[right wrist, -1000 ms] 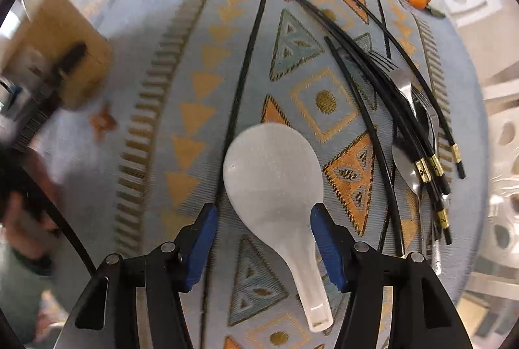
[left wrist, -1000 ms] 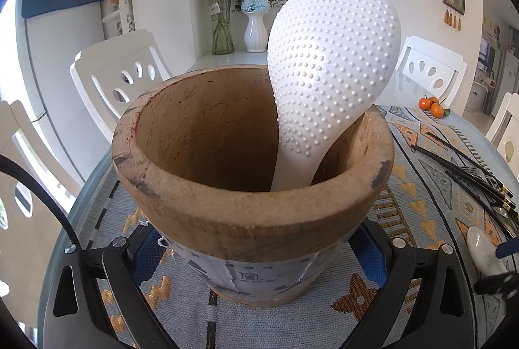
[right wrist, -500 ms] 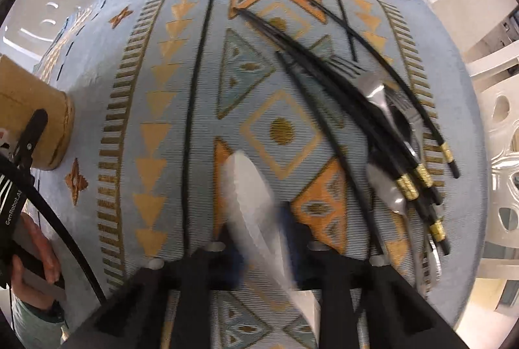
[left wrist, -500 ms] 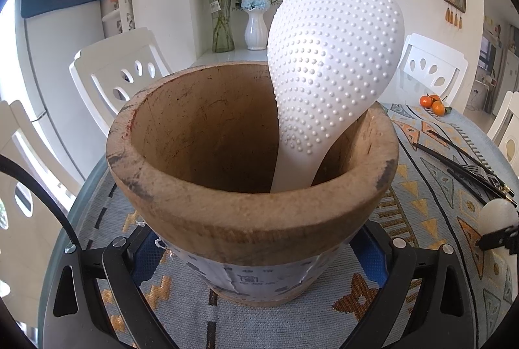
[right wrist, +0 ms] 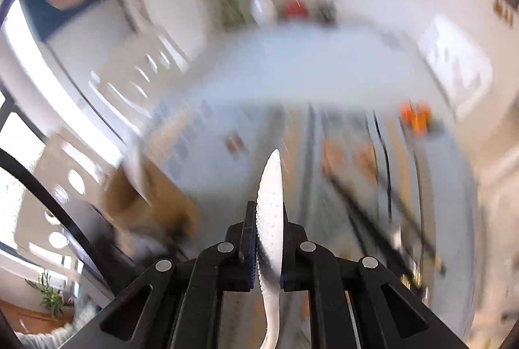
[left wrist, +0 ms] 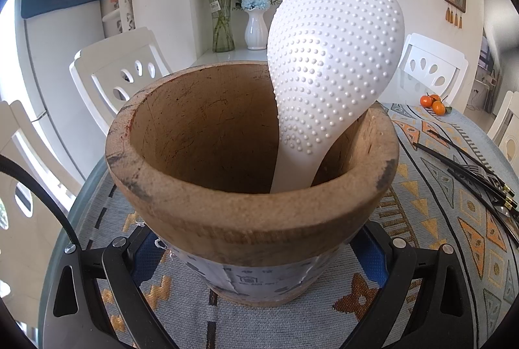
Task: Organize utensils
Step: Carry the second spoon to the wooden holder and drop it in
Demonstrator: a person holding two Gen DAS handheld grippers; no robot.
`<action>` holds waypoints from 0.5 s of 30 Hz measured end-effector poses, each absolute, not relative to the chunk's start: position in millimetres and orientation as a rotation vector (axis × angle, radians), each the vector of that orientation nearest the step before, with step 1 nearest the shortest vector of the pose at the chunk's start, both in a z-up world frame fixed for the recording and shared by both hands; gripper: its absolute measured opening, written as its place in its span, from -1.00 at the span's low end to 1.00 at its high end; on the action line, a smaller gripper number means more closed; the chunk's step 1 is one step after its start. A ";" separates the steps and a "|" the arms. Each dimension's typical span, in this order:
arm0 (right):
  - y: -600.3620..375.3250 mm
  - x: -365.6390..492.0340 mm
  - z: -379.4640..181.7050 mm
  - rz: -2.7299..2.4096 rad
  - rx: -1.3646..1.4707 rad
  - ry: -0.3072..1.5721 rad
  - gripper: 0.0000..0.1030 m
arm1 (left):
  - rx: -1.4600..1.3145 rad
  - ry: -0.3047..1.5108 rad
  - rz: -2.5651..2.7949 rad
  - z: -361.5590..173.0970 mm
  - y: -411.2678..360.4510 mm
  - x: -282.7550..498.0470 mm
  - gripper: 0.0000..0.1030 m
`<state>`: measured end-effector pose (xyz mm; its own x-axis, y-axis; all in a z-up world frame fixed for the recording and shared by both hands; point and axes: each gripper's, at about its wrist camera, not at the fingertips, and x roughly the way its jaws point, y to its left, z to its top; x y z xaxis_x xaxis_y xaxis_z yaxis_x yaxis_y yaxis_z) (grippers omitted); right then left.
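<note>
A wooden pot point(left wrist: 246, 212) stands on the patterned cloth with a white dotted rice paddle point(left wrist: 331, 63) upright inside it. My left gripper point(left wrist: 258, 238) is shut on the pot's base, one blue pad against each side. In the blurred right wrist view, my right gripper point(right wrist: 269, 212) is shut on a second white rice paddle point(right wrist: 271, 186). This paddle is edge-on, its head forward, and it is lifted off the table. The right jaws have just been closing with the paddle between them. The pot point(right wrist: 152, 203) shows as a brown blur at lower left.
Black chopsticks point(left wrist: 467, 174) with gold bands and metal cutlery lie on the cloth to the right, also seen as chopsticks point(right wrist: 366, 219). Oranges point(left wrist: 434, 104) sit at the far right edge. White chairs point(left wrist: 123, 73) ring the table, and vases point(left wrist: 254, 28) stand behind it.
The right gripper closed on the paddle that lay flat on the cloth, then rose and tipped up with it. The left gripper and pot stayed put.
</note>
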<state>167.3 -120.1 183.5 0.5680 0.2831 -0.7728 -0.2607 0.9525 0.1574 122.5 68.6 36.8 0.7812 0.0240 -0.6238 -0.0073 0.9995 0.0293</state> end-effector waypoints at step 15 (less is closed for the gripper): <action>-6.9 190.1 259.8 0.614 0.032 0.465 -0.83 | 0.031 0.671 0.019 36.1 67.8 121.7 0.89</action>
